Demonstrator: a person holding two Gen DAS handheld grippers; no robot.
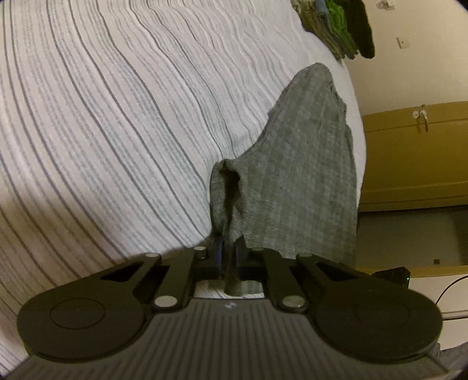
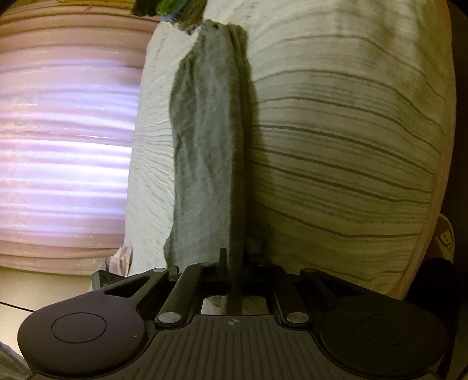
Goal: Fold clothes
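Note:
A grey knit garment (image 1: 301,163) hangs stretched above the striped white bedspread (image 1: 117,117). My left gripper (image 1: 229,248) is shut on one bunched corner of it, and the cloth spreads away toward the bed's right edge. In the right wrist view the same grey garment (image 2: 207,140) runs as a long folded band away from me. My right gripper (image 2: 234,263) is shut on its near end, with cloth passing between the fingers. The fingertips of both grippers are mostly hidden by fabric.
A pile of folded clothes (image 1: 336,26) in green, olive and black sits at the far corner of the bed. A yellow-brown cabinet (image 1: 415,157) stands beside the bed. Pink curtains (image 2: 64,140) fill the left of the right wrist view.

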